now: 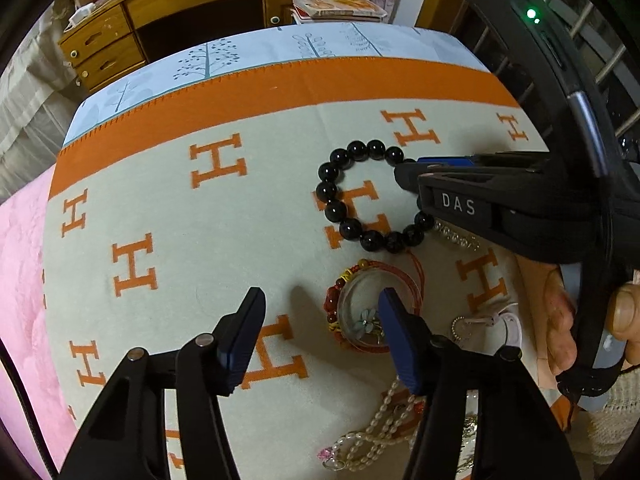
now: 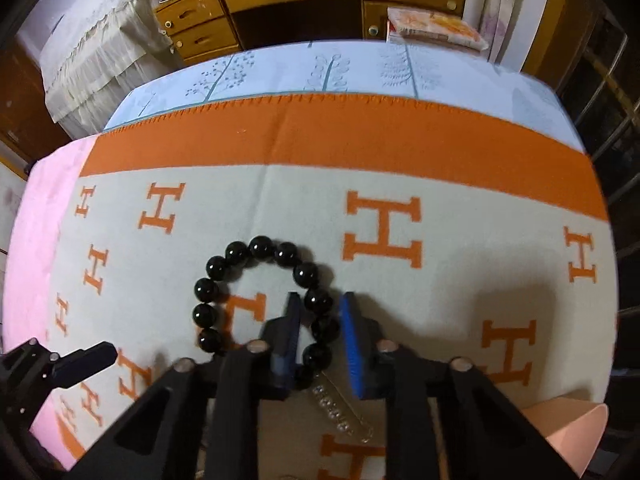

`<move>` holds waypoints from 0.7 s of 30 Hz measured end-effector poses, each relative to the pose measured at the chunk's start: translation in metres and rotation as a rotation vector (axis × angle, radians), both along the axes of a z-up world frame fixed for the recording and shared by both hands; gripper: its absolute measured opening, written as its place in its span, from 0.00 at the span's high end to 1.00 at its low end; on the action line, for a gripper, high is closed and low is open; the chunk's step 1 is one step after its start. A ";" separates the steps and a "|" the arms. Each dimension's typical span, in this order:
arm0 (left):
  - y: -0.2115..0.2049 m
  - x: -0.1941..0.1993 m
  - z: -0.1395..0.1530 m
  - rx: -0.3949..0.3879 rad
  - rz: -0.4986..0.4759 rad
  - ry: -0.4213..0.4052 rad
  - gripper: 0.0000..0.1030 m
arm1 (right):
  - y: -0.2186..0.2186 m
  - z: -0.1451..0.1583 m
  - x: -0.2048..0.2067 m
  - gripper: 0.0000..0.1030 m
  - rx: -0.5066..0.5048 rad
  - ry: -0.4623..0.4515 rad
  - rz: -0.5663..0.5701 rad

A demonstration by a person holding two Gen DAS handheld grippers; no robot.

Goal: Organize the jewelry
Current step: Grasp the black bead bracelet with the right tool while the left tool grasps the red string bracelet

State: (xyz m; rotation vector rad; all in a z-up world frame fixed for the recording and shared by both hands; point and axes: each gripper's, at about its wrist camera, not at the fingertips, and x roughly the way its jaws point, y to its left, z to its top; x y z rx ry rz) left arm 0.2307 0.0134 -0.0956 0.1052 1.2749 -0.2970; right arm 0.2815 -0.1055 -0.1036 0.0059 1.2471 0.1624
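Two claws point down at a bed blanket [image 2: 280, 208]: the right claw [image 2: 320, 332] straddles the black bead bracelet [image 2: 236, 256] without pinching it; the left claw [image 1: 320, 320] hangs apart beside a glass bangle [image 1: 360, 304].

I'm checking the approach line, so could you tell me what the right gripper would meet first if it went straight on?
The right gripper would likely meet the black bead bracelet first; its beads lie between the fingers, on the blanket.
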 end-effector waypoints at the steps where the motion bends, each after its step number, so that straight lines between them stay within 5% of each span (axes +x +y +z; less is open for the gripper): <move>1: 0.000 0.001 -0.001 0.008 -0.001 0.005 0.56 | -0.001 -0.001 -0.002 0.85 0.000 0.001 -0.002; 4: -0.001 0.004 -0.006 0.018 0.004 0.045 0.71 | -0.007 0.000 -0.008 0.85 0.019 0.019 -0.013; 12: -0.011 0.009 -0.020 0.046 -0.019 0.114 0.87 | -0.028 0.015 -0.029 0.85 0.149 0.030 -0.046; 21: -0.008 0.008 -0.013 0.053 0.030 0.110 0.90 | -0.049 0.070 -0.057 0.86 0.281 -0.099 -0.063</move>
